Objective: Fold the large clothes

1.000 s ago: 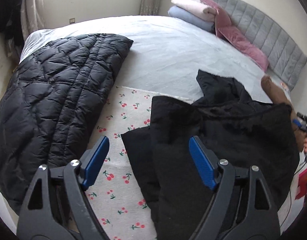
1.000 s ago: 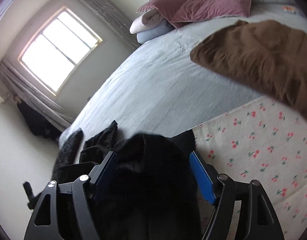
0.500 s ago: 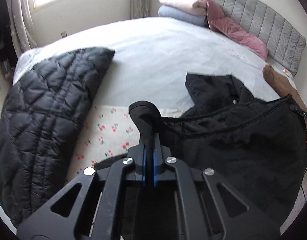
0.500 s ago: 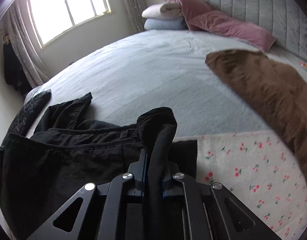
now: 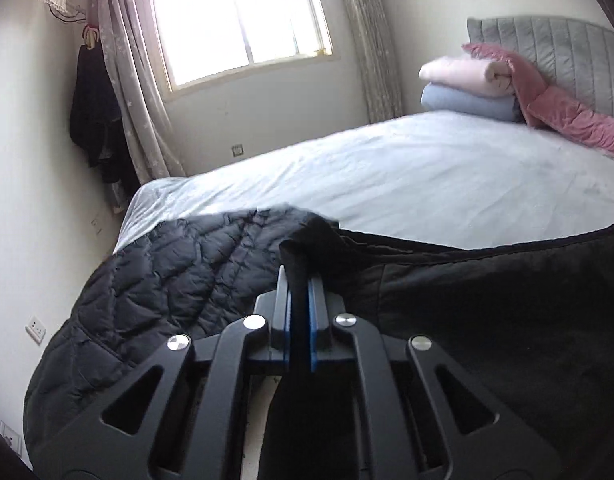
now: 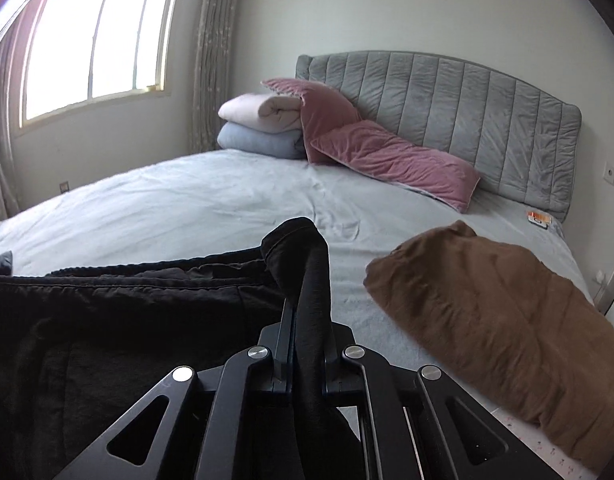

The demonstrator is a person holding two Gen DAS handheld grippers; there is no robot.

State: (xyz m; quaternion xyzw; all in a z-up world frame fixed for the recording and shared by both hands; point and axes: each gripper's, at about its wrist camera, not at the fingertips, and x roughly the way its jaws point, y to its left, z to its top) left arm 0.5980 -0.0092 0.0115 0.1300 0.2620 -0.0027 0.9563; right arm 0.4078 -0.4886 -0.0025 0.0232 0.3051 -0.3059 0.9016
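A large black garment [image 5: 487, 320] hangs stretched between my two grippers above the bed. My left gripper [image 5: 299, 292] is shut on one corner of its top edge; a fold of black cloth sticks up between the blue pads. My right gripper [image 6: 307, 312] is shut on the other corner of the black garment [image 6: 107, 320], which spreads away to the left in that view. The garment's lower part is hidden below both views.
A black quilted jacket [image 5: 167, 280] lies at the bed's left side. A brown garment [image 6: 487, 320] lies on the right of the grey sheet [image 6: 187, 208]. Folded blankets [image 6: 259, 128], a pink pillow [image 6: 387, 156] and the grey headboard [image 6: 467, 120] stand at the far end.
Both grippers closed on the black garment's corners and rose with it. The views tilted up from the bed surface toward the window and headboard, and the garment's edge now stretches taut.
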